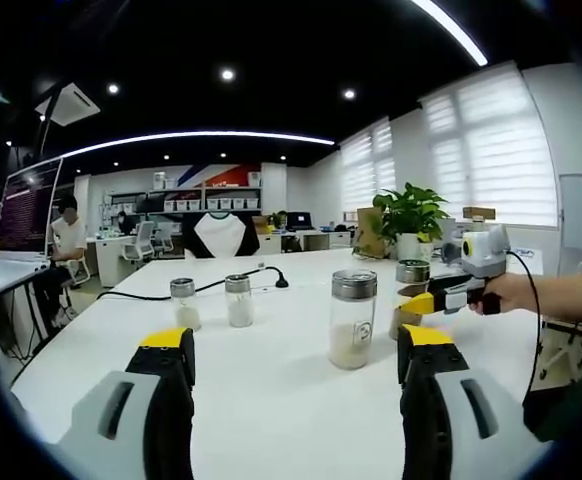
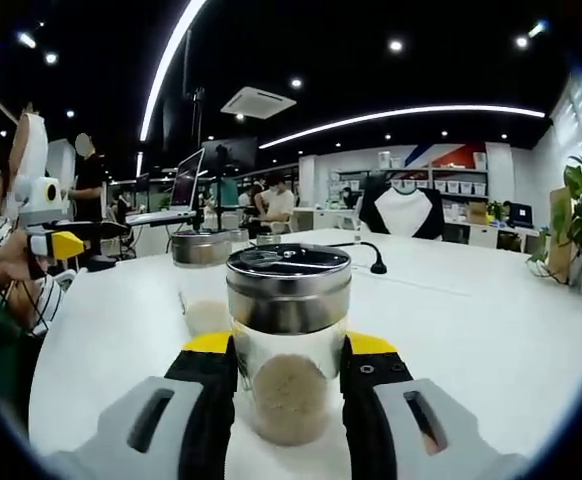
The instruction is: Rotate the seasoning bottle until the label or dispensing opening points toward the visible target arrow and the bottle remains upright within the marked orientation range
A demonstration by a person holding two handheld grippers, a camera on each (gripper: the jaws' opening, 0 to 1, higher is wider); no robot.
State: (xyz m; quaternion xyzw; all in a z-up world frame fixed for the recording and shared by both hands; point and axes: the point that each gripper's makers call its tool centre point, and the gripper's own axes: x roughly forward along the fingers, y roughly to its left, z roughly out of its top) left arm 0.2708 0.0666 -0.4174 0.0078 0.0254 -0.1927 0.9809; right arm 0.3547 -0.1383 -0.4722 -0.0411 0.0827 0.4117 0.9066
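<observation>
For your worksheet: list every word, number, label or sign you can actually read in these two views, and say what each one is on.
None can be read.
Label on the tall seasoning bottle: a pale patch, too blurred to read.
Monitor on the far desk: lines of text, too small to read.
Jar between the right tongs: no print shows on the side facing the camera.

Open-plan office: white counter (image 1: 271,390), desks with monitors (image 1: 29,205) at 10 o'clock, shelving (image 1: 211,200) at 12, window blinds (image 1: 491,150) at 2.

A white table (image 1: 271,390) is carrying four glass shakers, a black cable (image 1: 171,290) at eleven o'clock, and a potted plant (image 1: 409,225) at one o'clock.
</observation>
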